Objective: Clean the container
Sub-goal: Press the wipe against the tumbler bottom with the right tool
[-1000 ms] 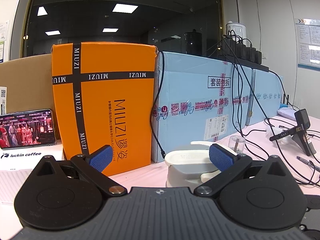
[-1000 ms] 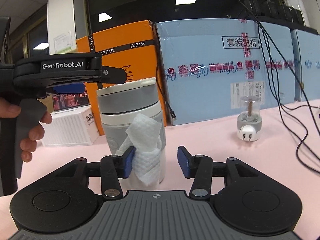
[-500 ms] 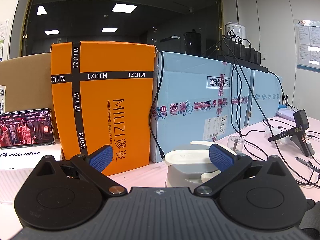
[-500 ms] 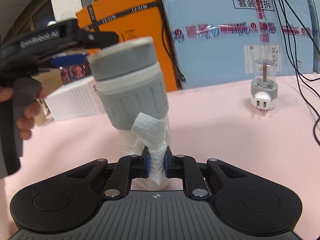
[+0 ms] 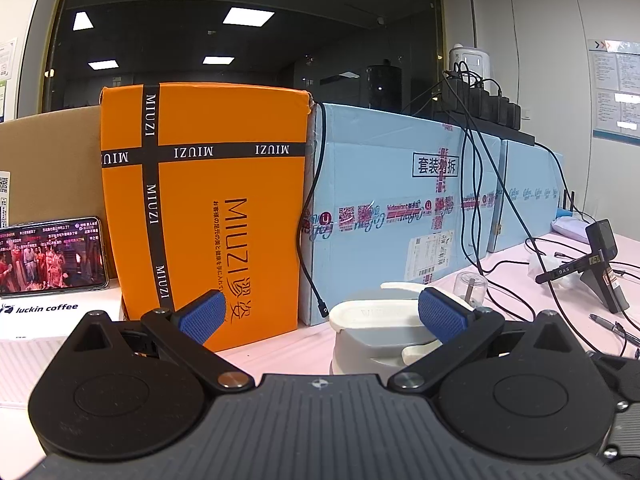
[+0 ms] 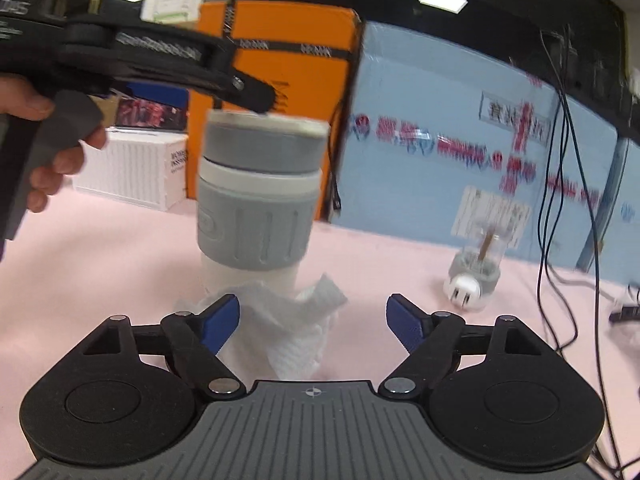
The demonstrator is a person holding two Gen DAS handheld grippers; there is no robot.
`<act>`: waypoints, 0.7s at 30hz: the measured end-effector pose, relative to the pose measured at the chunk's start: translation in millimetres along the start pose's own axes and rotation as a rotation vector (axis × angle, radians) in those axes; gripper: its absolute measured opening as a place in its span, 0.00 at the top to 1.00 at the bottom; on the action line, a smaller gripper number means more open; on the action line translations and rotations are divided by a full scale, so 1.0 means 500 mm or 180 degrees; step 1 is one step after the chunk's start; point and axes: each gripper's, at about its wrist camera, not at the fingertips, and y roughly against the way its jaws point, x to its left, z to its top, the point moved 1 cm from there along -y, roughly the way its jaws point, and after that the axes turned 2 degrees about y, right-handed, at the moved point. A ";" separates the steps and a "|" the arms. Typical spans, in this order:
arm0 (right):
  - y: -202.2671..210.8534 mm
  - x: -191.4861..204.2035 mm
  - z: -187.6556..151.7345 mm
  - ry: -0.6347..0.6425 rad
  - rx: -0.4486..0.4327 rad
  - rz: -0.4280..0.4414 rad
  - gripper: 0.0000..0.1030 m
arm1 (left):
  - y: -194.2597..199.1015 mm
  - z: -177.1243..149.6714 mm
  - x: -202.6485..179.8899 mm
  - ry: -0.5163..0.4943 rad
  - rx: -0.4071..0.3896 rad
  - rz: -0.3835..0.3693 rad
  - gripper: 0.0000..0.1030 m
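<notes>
Both grippers w/ fingers spread: left gripper [image 5: 322,314] over the cup [image 6: 256,204] lid, right gripper [image 6: 313,318] by the tissue [image 6: 280,332] at cup base on the pink table [image 6: 120,264]

I see the container [image 6: 256,196] standing upright on the pink table, a grey-and-white jar: grey lid band at top, a white ring under it, a ribbed grey sleeve with a small oval badge, and a white base. In my right wrist view it sits at about 11 o'clock from centre. In my left wrist view its grey lid with cream rim [image 5: 372,332] shows at about 5 o'clock. The white paper towel [image 6: 280,332] lies crumpled against the container's base, at 6 o'clock from it.
</notes>
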 end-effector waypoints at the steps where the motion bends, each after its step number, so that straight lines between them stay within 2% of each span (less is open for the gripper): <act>1: 0.005 0.004 0.003 0.0032 -0.0034 0.0031 0.23 | 0.000 0.000 0.000 -0.0001 -0.0001 0.0000 0.00; 6: -0.016 0.026 -0.008 0.0119 0.0166 0.0387 0.25 | -0.001 0.000 -0.001 0.0005 -0.0003 -0.0011 0.00; 9: -0.033 0.029 -0.022 0.0034 0.0358 0.0552 0.35 | 0.000 0.000 0.000 0.0009 -0.0003 -0.0017 0.00; 10: -0.041 0.025 -0.025 -0.0016 0.0396 0.0600 0.43 | 0.000 0.000 0.000 0.0012 -0.0003 -0.0019 0.00; 11: -0.043 0.023 -0.026 -0.0048 0.0420 0.0623 0.47 | -0.001 0.000 0.000 0.0015 -0.0004 -0.0020 0.00; 14: -0.045 0.015 -0.027 -0.0105 0.0450 0.0679 0.52 | -0.001 0.000 0.001 0.0014 -0.0005 -0.0025 0.00; 19: -0.044 0.013 -0.027 -0.0167 0.0440 0.0697 0.53 | -0.003 -0.001 -0.001 0.0011 -0.0009 -0.0026 0.00; 21: -0.041 0.014 -0.024 -0.0198 0.0385 0.0688 0.46 | -0.003 -0.001 -0.001 0.0013 -0.0008 -0.0029 0.00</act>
